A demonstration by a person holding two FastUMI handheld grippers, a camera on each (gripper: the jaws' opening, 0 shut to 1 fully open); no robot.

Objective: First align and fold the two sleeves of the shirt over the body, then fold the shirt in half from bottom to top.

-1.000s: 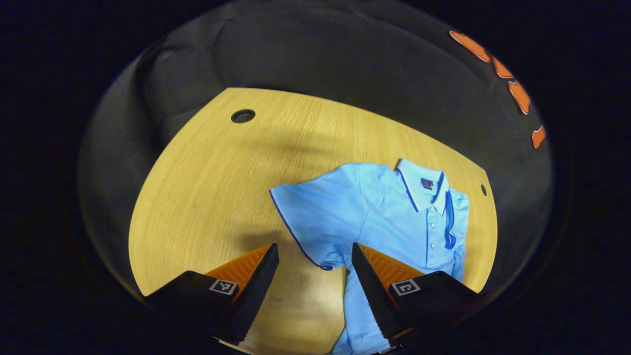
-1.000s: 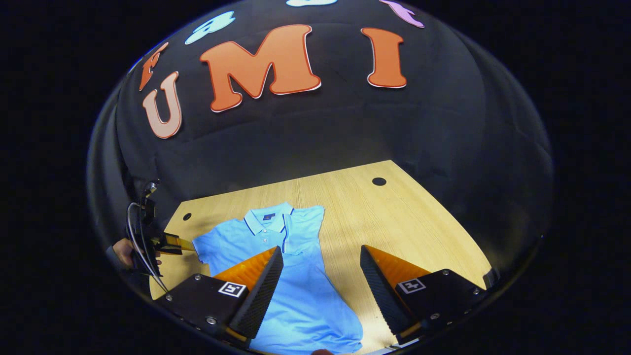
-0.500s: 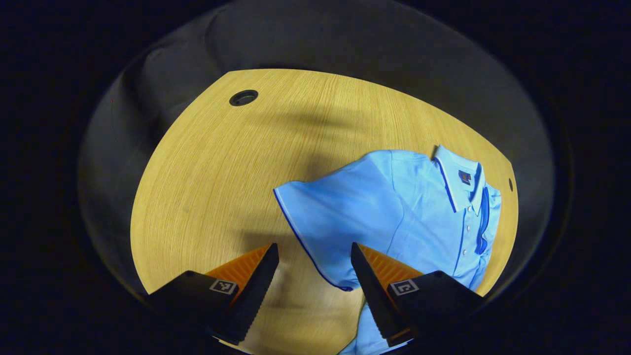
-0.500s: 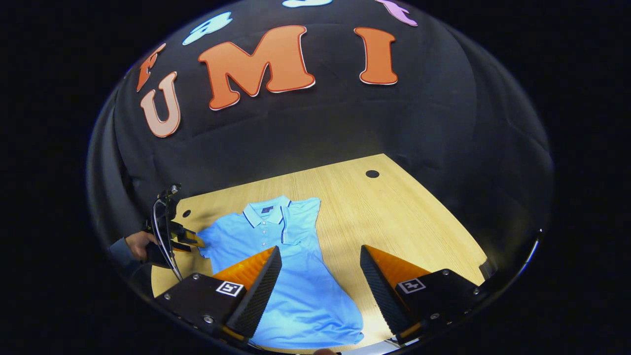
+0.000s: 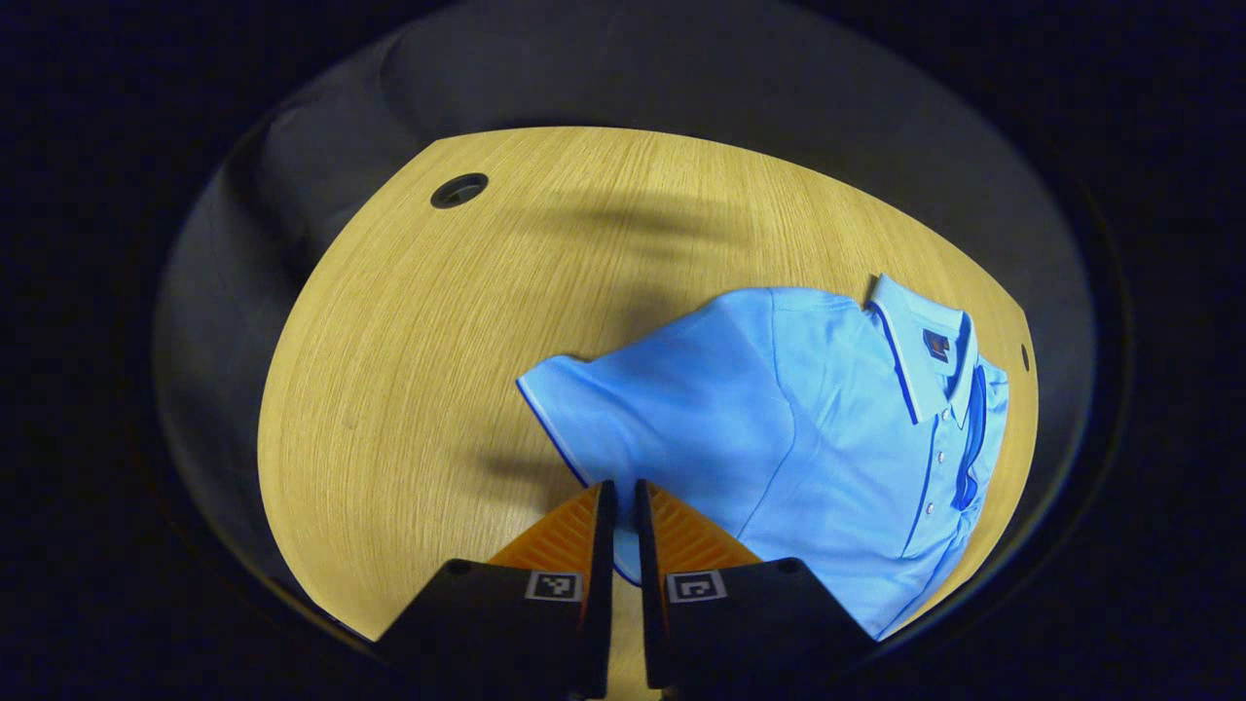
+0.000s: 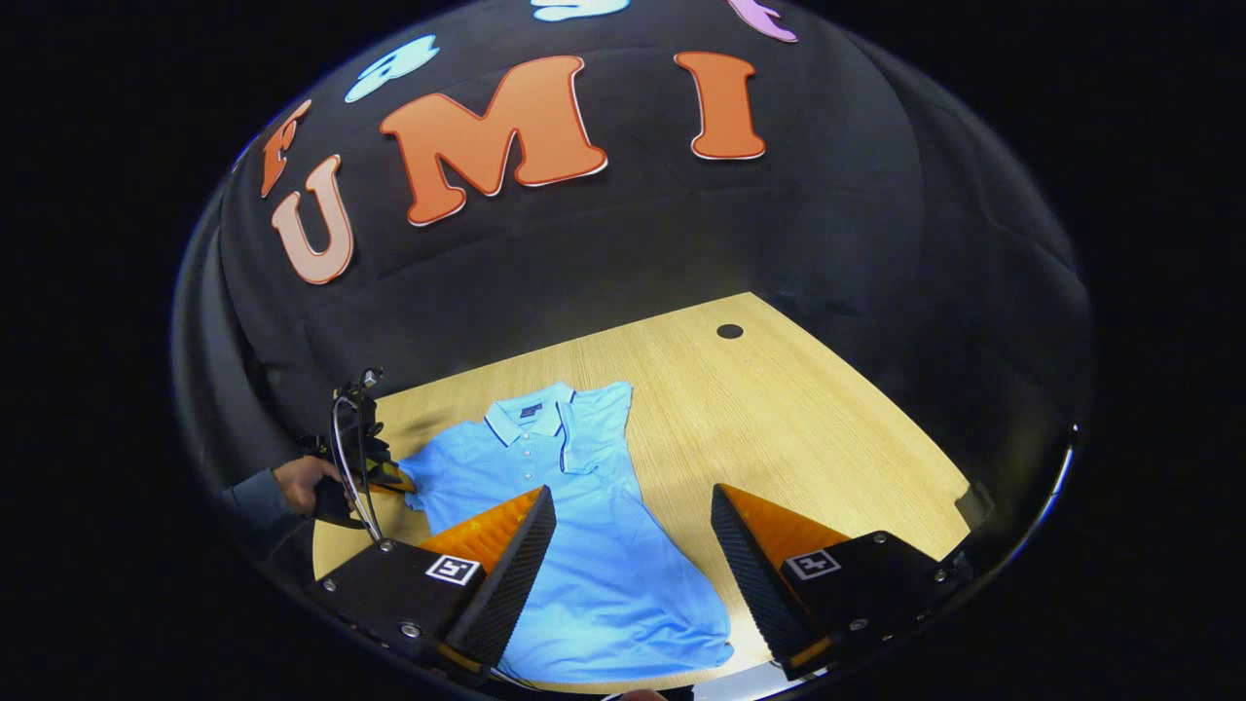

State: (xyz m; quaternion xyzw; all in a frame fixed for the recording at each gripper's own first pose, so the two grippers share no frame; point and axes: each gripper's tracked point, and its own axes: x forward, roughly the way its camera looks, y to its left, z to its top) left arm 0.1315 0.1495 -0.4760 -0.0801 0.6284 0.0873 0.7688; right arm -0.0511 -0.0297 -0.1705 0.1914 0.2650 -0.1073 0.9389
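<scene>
Left gripper view: left gripper seen pinched onto the hem of the spread sleeve of the blue shirt, fingers nearly together with cloth between. Shirt lay flat on the wooden table, collar toward the far edge.

Right gripper view: right gripper hovered spread wide above the shirt's lower body, gripping nothing. Farther off, the left gripper, held in a hand, met the sleeve tip. Other sleeve appeared already folded over the chest.

Judged roughly a third done: second sleeve gripped but not yet folded over; bottom-to-top fold not begun.
</scene>
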